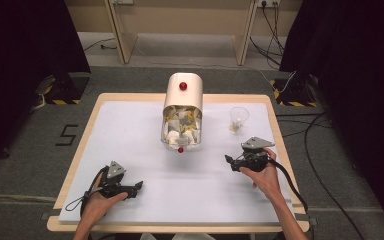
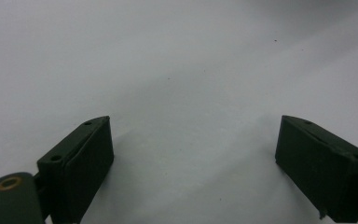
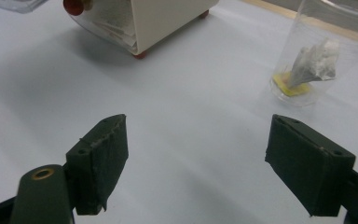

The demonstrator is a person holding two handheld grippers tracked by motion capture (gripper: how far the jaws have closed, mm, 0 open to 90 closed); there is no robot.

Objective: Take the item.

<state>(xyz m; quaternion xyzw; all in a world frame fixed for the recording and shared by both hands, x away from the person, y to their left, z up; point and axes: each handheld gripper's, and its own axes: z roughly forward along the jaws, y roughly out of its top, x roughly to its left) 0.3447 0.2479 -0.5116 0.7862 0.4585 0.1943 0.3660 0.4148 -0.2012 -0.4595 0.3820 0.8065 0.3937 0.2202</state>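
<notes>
Two grippers: each held in one of the person's hands, low over the white mat (image 1: 145,135) that covers the wooden table (image 1: 275,125).
Left gripper (image 1: 139,187): at about 7 o'clock on the mat in the high view, held by the left hand (image 1: 100,197), tips pointing toward 3 o'clock; a grey three-cornered plate sits on top.
Left gripper state: in the left gripper view (image 2: 193,163) the two black jaws stand wide apart with bare mat between them; nothing is held.
Right gripper (image 1: 228,161): at about 4 o'clock on the mat, held by the right hand (image 1: 266,175), tips pointing toward 9 o'clock; its black cable trails back along the forearm.
Right gripper state: in the right gripper view (image 3: 196,158) the jaws are spread wide and hold nothing.
Tea bag dispenser (image 1: 182,111): cream-coloured box with a rounded top and a red knob (image 1: 183,86), at 12 o'clock on the mat; its clear front flap (image 1: 180,142) carries a second red knob, and white and yellow sachets show inside.
Clear plastic cup (image 1: 238,119): upright at about 2 o'clock, to the right of the dispenser and apart from it; well apart from the right gripper.
Cup contents: in the right gripper view the cup (image 3: 324,51) holds one white tea bag (image 3: 314,63) resting on a yellow tag at the bottom.
</notes>
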